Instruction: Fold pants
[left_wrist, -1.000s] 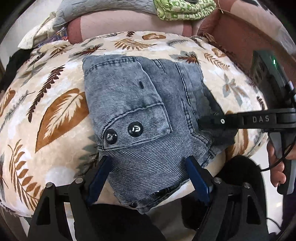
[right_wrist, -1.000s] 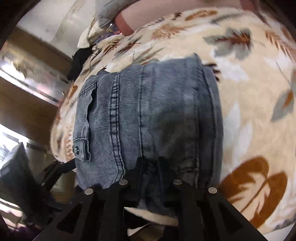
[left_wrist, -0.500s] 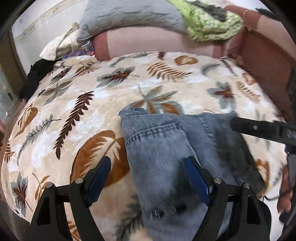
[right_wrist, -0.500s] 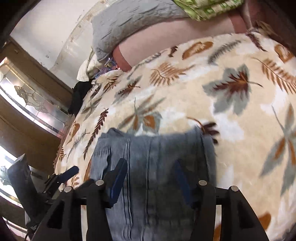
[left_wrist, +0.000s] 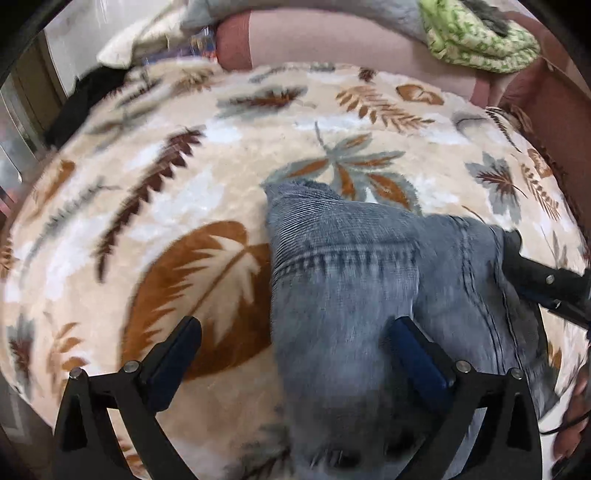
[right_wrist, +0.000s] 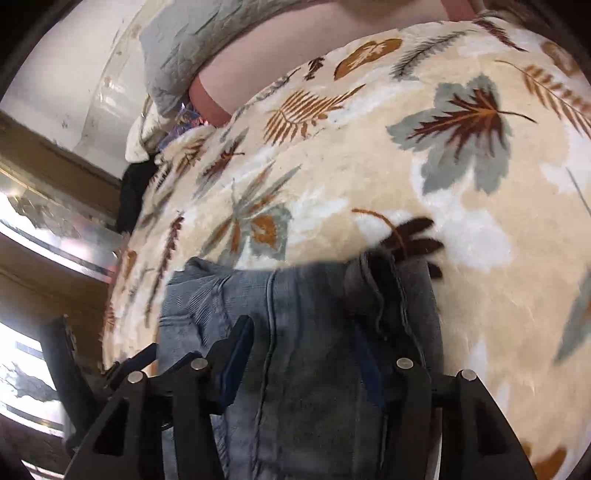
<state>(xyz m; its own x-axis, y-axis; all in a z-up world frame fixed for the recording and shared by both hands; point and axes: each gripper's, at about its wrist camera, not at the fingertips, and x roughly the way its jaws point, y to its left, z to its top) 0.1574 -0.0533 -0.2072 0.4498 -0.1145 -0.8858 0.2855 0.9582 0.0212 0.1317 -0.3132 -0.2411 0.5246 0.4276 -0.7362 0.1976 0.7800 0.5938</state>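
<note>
1. Landmark: the leaf-print blanket (left_wrist: 192, 206), cream with brown and grey-blue leaves, covers the whole work surface.
2. Task item: the folded denim pants (left_wrist: 354, 280) lie flat on the blanket, at its near edge and towards the right in the left wrist view. In the right wrist view the pants (right_wrist: 306, 332) sit at the near edge of the blanket, low in the picture.
3. Left gripper (left_wrist: 295, 354): released. Its jaws have just been opening further and stand wide apart above the blanket. The left finger is over a large brown leaf; the right finger is over the denim. The left edge of the pants runs between them; neither pad presses on the cloth.
4. Right gripper (right_wrist: 306, 354): released. Its jaws have just been opening and stand partly spread above the pants. Denim lies between and beneath the fingers, with no visible pinch. Whether the pads brush the cloth cannot be told.
5. In the left wrist view the right gripper's black fingers enter from the right edge and reach over the right side of the pants.
6. Beyond the far edge of the blanket: a pink bolster (left_wrist: 332, 40), a grey quilt (right_wrist: 207, 40) and a green patterned cloth (left_wrist: 476, 40).
7. Both pictures are motion-blurred near the lower edge.
</note>
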